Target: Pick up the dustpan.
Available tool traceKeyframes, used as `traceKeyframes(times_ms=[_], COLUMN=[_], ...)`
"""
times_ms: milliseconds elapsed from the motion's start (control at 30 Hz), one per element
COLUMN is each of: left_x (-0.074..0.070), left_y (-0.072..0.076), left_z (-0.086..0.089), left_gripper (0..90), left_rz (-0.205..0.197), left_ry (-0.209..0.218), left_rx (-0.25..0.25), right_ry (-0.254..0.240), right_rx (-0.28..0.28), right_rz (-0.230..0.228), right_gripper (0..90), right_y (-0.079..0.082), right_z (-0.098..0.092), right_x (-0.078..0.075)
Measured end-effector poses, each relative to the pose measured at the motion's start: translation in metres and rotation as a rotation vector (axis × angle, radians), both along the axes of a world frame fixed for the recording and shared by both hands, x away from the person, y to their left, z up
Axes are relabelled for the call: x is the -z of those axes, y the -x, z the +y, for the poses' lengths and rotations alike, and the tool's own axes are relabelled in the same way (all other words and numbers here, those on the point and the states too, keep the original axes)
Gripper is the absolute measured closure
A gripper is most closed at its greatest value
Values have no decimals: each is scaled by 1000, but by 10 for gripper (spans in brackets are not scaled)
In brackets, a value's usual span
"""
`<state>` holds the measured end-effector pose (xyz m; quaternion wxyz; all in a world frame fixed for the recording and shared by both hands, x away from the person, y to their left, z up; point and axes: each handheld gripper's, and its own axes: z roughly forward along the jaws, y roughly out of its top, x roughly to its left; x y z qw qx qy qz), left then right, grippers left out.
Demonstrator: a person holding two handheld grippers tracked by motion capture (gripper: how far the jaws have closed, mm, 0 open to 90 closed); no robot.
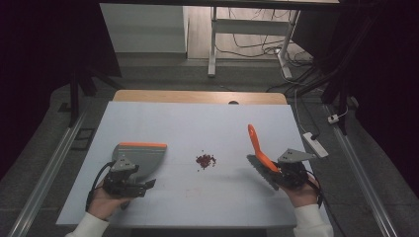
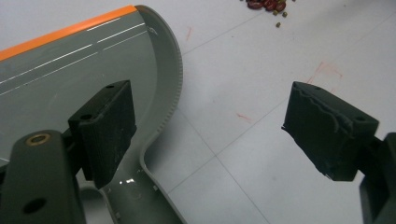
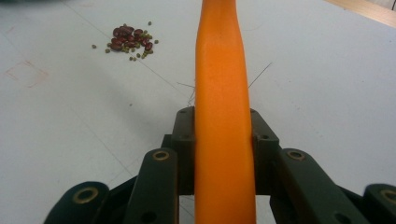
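Right claw (image 3: 224, 140) low over the pale surface (image 1: 197, 123), pinching a smooth orange brush handle (image 3: 224, 93), angled up. Left claw (image 2: 210, 135) spread beside a grey, orange-edged dustpan (image 2: 70, 70). Beans (image 1: 205, 160) heaped mid-surface.

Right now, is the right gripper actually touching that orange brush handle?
Touching. In the right gripper view, the right gripper has both jaws pressed against the sides of the orange brush handle, with no gap showing.

You get even overhead light on the white table (image 1: 197, 133) — dark surroundings beyond it. Glare streaks the dustpan (image 2: 70, 79) beside that table's beans (image 2: 268, 5); the orange handle (image 3: 223, 116) looks soft up close.
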<state>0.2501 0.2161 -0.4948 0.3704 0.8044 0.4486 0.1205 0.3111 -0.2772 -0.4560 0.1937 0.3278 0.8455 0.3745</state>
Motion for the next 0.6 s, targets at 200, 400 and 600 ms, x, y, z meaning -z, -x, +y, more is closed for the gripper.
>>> traceKeyframes(times_ms=[200, 400, 600], left_x=[-3, -4, -6], left_y=[-1, -3, -2], left_z=[3, 4, 4], left_gripper=[176, 176, 177], left_rz=[9, 17, 18], left_ry=[29, 29, 29], left_rx=[-8, -15, -14], right_ry=[9, 18, 25], right_rx=[2, 1, -2], right_rz=[-16, -23, -22], right_gripper=[702, 702, 702], right_y=[2, 2, 3], right_z=[2, 2, 5], right_x=[-1, -1, 0])
